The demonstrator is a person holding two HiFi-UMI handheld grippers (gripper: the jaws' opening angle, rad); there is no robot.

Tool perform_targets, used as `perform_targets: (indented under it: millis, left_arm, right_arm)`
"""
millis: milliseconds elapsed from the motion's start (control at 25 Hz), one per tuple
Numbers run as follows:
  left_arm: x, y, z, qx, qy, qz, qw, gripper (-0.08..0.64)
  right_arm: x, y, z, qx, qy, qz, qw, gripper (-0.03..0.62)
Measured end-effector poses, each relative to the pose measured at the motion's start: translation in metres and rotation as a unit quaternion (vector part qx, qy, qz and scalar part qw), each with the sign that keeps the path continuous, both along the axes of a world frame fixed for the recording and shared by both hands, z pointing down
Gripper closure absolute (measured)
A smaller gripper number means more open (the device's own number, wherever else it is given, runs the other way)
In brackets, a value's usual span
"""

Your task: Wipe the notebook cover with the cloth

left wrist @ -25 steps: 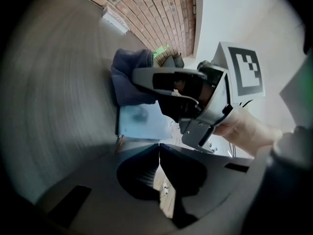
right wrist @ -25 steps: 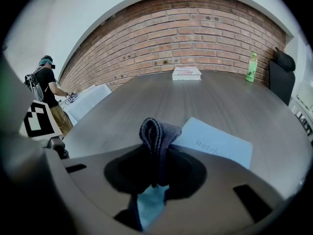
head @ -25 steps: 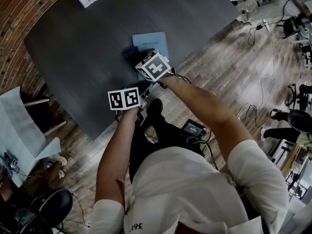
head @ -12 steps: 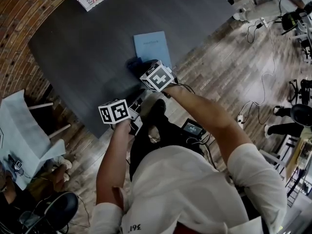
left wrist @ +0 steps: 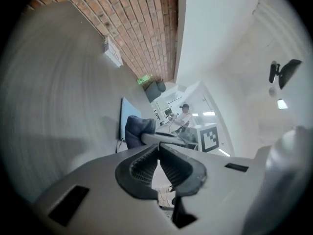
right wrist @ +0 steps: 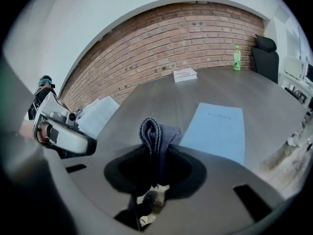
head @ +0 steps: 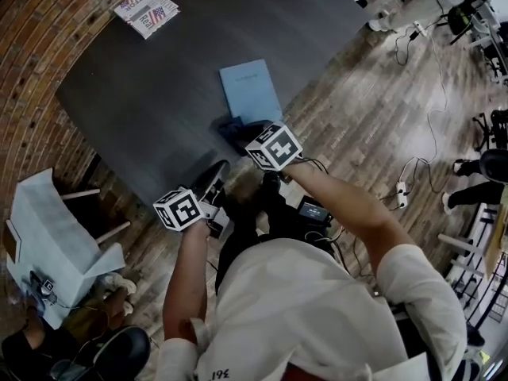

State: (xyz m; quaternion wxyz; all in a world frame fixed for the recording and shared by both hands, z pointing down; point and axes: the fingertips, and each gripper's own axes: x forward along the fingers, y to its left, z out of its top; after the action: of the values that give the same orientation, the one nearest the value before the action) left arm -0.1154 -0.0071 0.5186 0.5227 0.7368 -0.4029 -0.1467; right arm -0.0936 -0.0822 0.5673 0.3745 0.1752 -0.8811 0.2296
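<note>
Light-blue notebook (head: 250,91), closed, flat on the dark table (head: 143,94) beside its near edge.
Folded dark cloth (right wrist: 155,131) pinched in the right gripper (right wrist: 157,158), just beside the notebook's near end. Left gripper (left wrist: 159,145) clenched on nothing, off the table's near edge. Booklet (head: 145,9) at a far corner.

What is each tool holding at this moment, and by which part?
The right tool holds the dark blue cloth, pinched at a bunched fold that pokes out past its jaws. The left tool holds nothing; its jaws are together.
</note>
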Motion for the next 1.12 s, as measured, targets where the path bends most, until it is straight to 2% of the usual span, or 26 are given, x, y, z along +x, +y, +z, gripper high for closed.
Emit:
perform_targets:
  millis: [240, 520, 800, 1120]
  left_arm:
    - [-0.024, 0.017, -0.041, 0.069, 0.000, 0.002, 0.9976, 0.551]
    - [-0.024, 0.042, -0.097, 0.146, 0.000, 0.024, 0.9889, 0.551]
    - [-0.006, 0.064, -0.145, 0.198, -0.012, 0.029, 0.9798, 0.551]
    - [0.033, 0.103, -0.190, 0.244, -0.029, 0.000, 0.9693, 0.551]
  right_arm:
    - [0.019, 0.022, -0.040, 0.003, -0.051, 0.069, 0.996, 0.492]
    - [0.069, 0.061, -0.084, 0.035, -0.073, 0.124, 0.989, 0.492]
    - [0.127, 0.085, -0.132, 0.068, -0.111, 0.164, 0.978, 0.492]
    - [0.209, 0.119, -0.183, 0.094, -0.159, 0.190, 0.964, 0.492]
